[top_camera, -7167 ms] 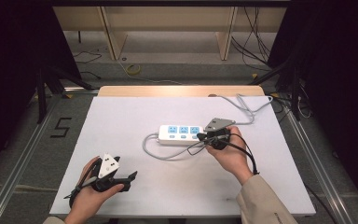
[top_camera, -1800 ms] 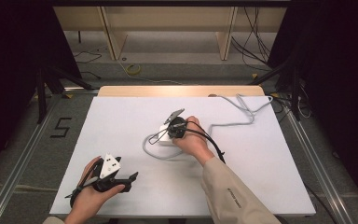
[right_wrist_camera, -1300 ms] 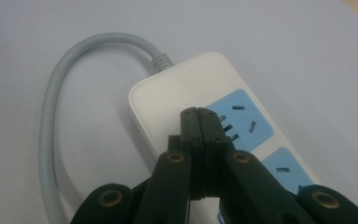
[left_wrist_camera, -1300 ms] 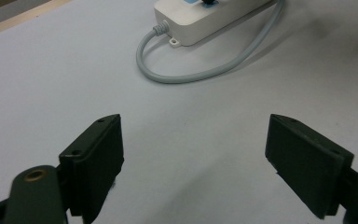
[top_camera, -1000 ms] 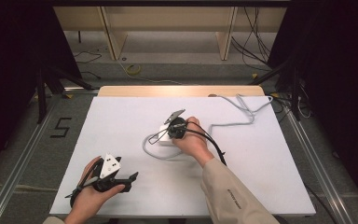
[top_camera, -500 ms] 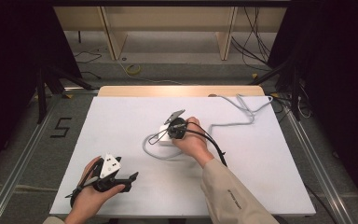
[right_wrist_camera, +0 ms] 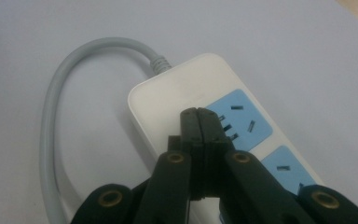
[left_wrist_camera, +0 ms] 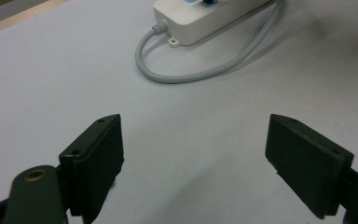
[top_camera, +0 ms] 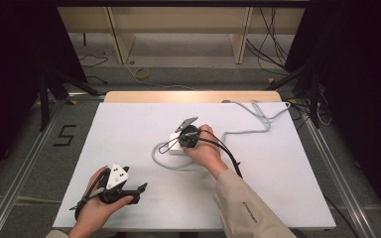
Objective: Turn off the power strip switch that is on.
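White covering spreads over the table [top_camera: 129, 129], the largest thing in the high view, with a strip of pale wood showing along its far edge. Near the middle of it lies the power strip [right_wrist_camera: 168, 107], a white block with rounded corners and light blue socket faces [right_wrist_camera: 240, 119] set in a row on its top. In the high view the strip is mostly hidden under the person's right hand [top_camera: 206, 151].

From the strip's end a grey cable [left_wrist_camera: 200, 70] leaves through a ribbed collar, bends round in a loop on the table and runs along the strip's near side. A further stretch of grey cable lies in curves towards the table's far right corner.

The right tool [right_wrist_camera: 198, 121] is above the strip's end, its two black jaws pressed flat together with nothing between them; the closed tip sits just over the white casing beside the first blue socket. Whether the tip touches the casing cannot be told.

The left tool [left_wrist_camera: 193, 154] is held low over bare table near the front left, well apart from the strip, jaws spread wide and empty.
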Action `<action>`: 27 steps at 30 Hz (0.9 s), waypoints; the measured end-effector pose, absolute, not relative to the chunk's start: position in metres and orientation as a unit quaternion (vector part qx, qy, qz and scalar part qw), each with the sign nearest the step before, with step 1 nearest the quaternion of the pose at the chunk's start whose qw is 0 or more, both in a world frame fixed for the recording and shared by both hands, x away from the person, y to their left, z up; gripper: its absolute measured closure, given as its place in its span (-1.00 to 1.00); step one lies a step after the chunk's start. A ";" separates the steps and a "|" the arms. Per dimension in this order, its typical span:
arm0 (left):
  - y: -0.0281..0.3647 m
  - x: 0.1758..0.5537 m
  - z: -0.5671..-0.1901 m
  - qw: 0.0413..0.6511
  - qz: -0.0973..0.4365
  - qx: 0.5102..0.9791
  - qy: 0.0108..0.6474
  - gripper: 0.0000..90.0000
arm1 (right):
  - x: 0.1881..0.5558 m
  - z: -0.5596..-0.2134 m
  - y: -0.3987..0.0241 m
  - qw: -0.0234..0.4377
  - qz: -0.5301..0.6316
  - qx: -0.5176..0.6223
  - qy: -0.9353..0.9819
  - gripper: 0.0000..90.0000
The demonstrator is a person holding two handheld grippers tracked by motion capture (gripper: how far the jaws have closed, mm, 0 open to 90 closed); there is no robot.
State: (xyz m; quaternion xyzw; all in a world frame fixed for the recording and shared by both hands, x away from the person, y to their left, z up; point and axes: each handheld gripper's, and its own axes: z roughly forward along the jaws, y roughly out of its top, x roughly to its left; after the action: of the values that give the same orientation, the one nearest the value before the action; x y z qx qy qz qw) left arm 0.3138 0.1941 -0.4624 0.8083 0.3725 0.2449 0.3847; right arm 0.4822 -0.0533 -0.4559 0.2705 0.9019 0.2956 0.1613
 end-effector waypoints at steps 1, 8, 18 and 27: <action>0.194 0.314 -0.462 0.385 0.245 0.808 0.372 -0.57 | 0.482 -0.456 -0.053 0.160 0.296 0.272 0.902 1.00; 0.194 0.314 -0.463 0.385 0.244 0.808 0.373 -0.57 | 0.482 -0.456 -0.054 0.164 0.297 0.267 0.902 1.00; 0.194 0.314 -0.463 0.384 0.244 0.809 0.373 -0.57 | 0.479 -0.452 -0.056 0.160 0.302 0.273 0.900 1.00; 0.194 0.314 -0.463 0.383 0.245 0.809 0.372 -0.57 | 0.476 -0.445 -0.062 0.168 0.312 0.268 0.896 1.00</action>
State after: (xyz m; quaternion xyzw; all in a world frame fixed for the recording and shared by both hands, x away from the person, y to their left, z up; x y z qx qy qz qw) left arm 0.3138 0.1938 -0.4628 0.8090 0.3719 0.2451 0.3835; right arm 0.4764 -0.0621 -0.4448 0.2680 0.8960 0.3121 0.1675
